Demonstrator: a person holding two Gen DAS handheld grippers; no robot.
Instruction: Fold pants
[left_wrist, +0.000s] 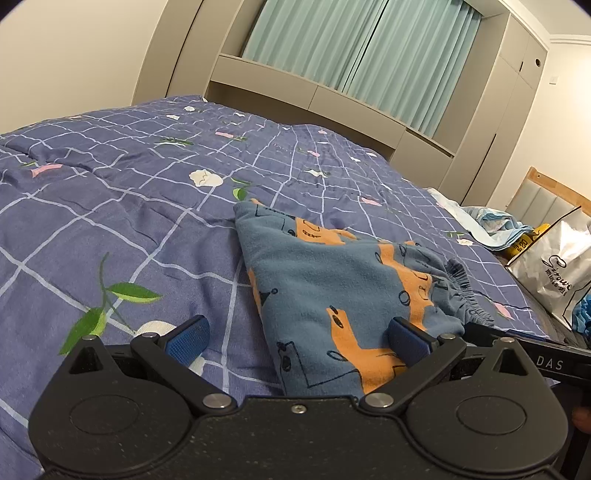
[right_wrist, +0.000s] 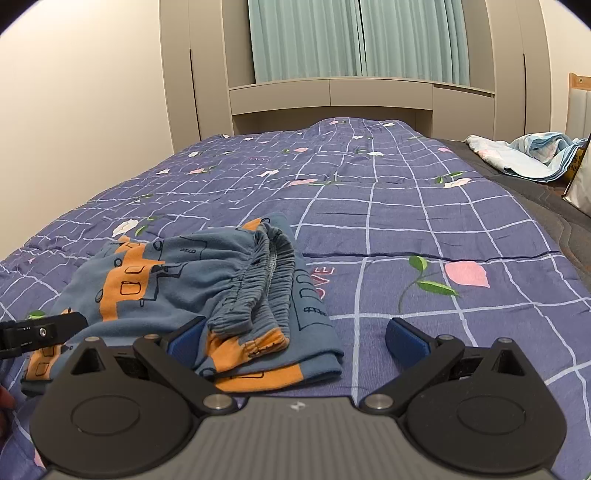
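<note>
Left wrist view: the left gripper (left_wrist: 297, 338) has its blue-padded fingers (left_wrist: 192, 338) spread wide and holds nothing. The pants (left_wrist: 332, 291), blue-grey with orange printed shapes, lie folded in a compact heap on the bed (left_wrist: 110, 206), which is covered by a purple grid-patterned quilt with flowers and leaves. The heap sits between the two fingers but off to the right: the right-hand finger overlaps the cloth's near edge (whether it actually touches is hard to tell), while the left-hand finger stands over bare quilt, apart from the pants. The elastic waistband (left_wrist: 465, 291) is bunched on the heap's right side.

Right wrist view: the right gripper (right_wrist: 295, 338) is likewise spread wide and empty. Here the pants (right_wrist: 177, 288) lie to the left, with the gathered waistband (right_wrist: 258, 284) on top; the left-hand finger (right_wrist: 188, 338) is up against the cloth's near edge, and the right-hand one rests over open quilt (right_wrist: 443, 229), well clear of the garment.
</note>
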